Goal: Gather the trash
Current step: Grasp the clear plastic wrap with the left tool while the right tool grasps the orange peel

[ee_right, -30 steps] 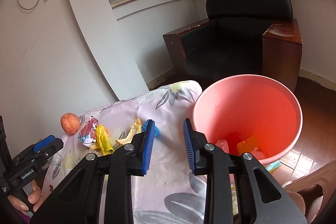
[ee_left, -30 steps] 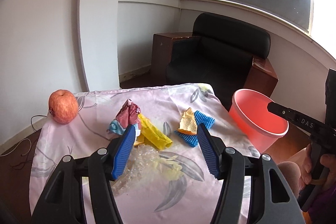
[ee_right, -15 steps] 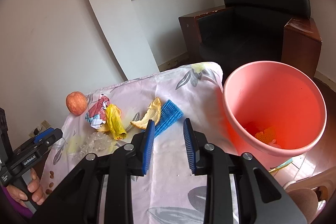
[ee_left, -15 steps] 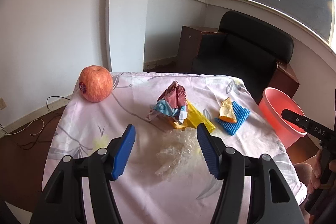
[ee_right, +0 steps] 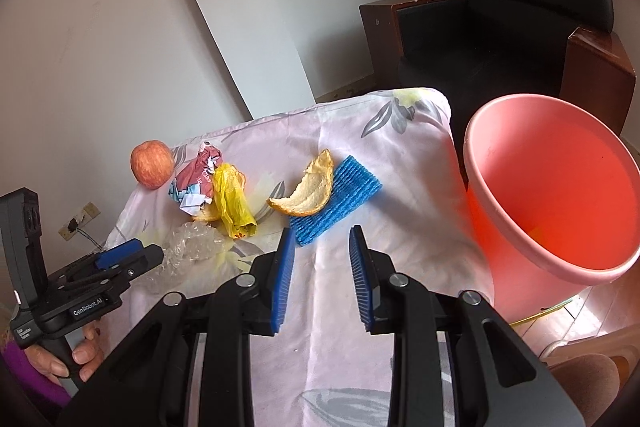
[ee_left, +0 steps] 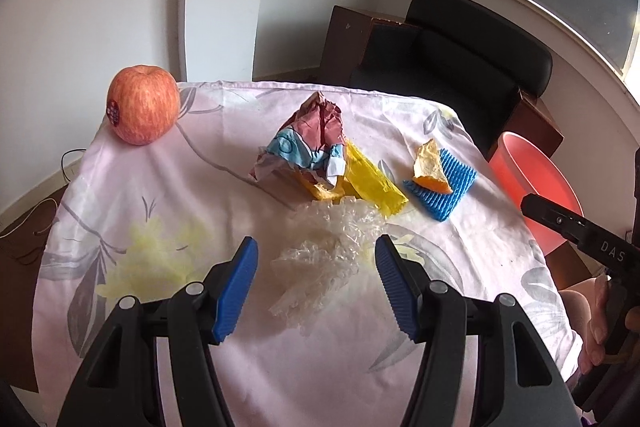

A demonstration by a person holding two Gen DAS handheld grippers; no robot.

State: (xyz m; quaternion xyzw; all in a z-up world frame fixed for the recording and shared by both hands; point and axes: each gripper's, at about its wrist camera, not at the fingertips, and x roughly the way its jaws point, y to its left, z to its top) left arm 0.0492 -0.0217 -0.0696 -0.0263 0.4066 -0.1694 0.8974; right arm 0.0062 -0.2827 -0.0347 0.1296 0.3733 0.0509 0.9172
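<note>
Trash lies on a table with a pink floral cloth [ee_left: 168,211]: crumpled clear plastic [ee_left: 320,263], a red and blue wrapper [ee_left: 312,139], a yellow bag [ee_left: 372,183], an orange peel [ee_left: 430,167] on a blue foam net [ee_left: 444,195]. My left gripper [ee_left: 316,287] is open and empty, its jaws on either side of the clear plastic. My right gripper [ee_right: 320,279] is open and empty, just short of the blue foam net [ee_right: 336,195] and peel [ee_right: 308,191]. A pink bin [ee_right: 560,203] stands at the table's right edge.
An apple [ee_left: 142,105] sits at the far left corner of the table. A black armchair [ee_left: 460,63] with wooden sides stands behind the table. The right gripper's body [ee_left: 580,239] shows at the right of the left wrist view.
The left gripper moved left and down over the clear plastic. The right gripper swung left from the bin toward the blue net and peel, and its jaws opened wider.
</note>
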